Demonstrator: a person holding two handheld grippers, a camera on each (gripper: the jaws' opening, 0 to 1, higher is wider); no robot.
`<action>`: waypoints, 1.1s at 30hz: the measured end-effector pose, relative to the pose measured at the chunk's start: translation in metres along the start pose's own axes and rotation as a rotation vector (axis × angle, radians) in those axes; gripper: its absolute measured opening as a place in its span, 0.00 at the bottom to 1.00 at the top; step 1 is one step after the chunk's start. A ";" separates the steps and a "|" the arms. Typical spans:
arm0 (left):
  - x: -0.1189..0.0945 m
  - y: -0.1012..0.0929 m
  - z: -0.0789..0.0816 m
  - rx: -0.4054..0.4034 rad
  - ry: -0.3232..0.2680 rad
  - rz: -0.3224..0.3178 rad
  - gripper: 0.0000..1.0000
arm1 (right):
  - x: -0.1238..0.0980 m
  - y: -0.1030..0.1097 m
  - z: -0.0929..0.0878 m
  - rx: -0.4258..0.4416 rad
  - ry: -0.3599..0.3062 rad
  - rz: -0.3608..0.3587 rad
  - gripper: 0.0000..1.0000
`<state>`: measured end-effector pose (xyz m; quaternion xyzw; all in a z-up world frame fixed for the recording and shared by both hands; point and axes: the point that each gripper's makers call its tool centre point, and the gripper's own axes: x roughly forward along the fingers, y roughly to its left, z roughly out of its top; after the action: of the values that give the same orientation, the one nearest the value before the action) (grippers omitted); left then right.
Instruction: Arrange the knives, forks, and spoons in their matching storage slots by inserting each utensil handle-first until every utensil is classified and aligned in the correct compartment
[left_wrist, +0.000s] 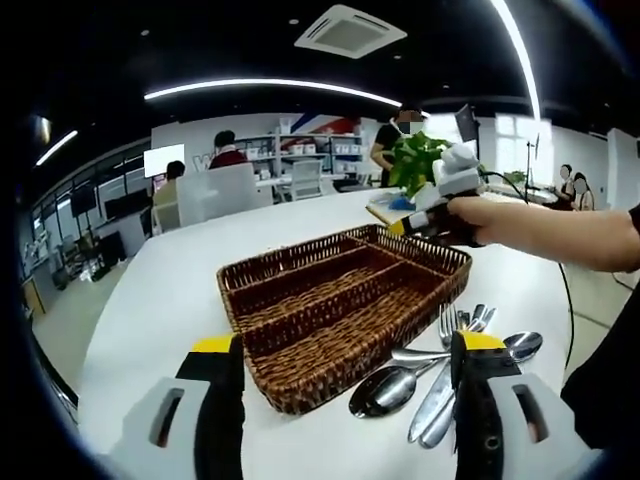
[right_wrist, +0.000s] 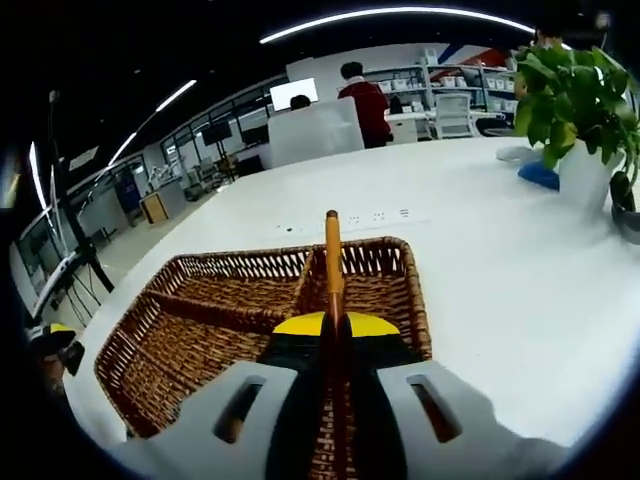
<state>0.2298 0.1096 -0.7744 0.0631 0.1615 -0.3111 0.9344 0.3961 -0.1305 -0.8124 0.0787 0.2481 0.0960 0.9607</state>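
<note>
In the right gripper view, the right gripper (right_wrist: 334, 335) has its black, yellow-tipped jaws pressed together on a thin orange-brown utensil handle (right_wrist: 332, 255), a straight smooth rod that points away from the camera over the woven basket (right_wrist: 180, 330). Which utensil it belongs to cannot be told, since the working end is hidden. The basket is dark brown wicker, rectangular, with coarse plaited walls and woven dividers that split it into long compartments; the handle's far tip lies above the divider near the far wall. Beyond it a white, smooth table (right_wrist: 480, 230) stretches to a potted plant (right_wrist: 575, 110) with broad green leaves in a white pot.

In the left gripper view, the left gripper (left_wrist: 345, 360) holds its jaws wide apart with nothing between them, low over the near corner of the same basket (left_wrist: 340, 300). Just beside the basket's near right side lies a loose pile of utensils (left_wrist: 440, 375) on the table: polished metal spoons with rounded bowls, a fork with its tines up, and flat blade-like pieces, overlapping one another. Past the far corner of the basket, a person's hand (left_wrist: 490, 215) grips the other tool.
</note>
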 end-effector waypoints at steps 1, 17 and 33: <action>0.000 0.001 0.002 0.008 -0.006 0.014 0.85 | 0.002 -0.001 -0.001 0.012 0.002 -0.003 0.04; 0.004 -0.005 0.005 0.019 -0.005 0.003 0.85 | 0.006 -0.002 0.003 -0.041 -0.002 -0.025 0.15; 0.006 -0.007 0.006 0.008 0.004 -0.024 0.88 | -0.017 0.016 0.007 -0.172 -0.025 0.044 0.40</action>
<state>0.2311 0.0992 -0.7710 0.0655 0.1626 -0.3230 0.9300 0.3823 -0.1199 -0.7957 0.0024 0.2253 0.1373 0.9646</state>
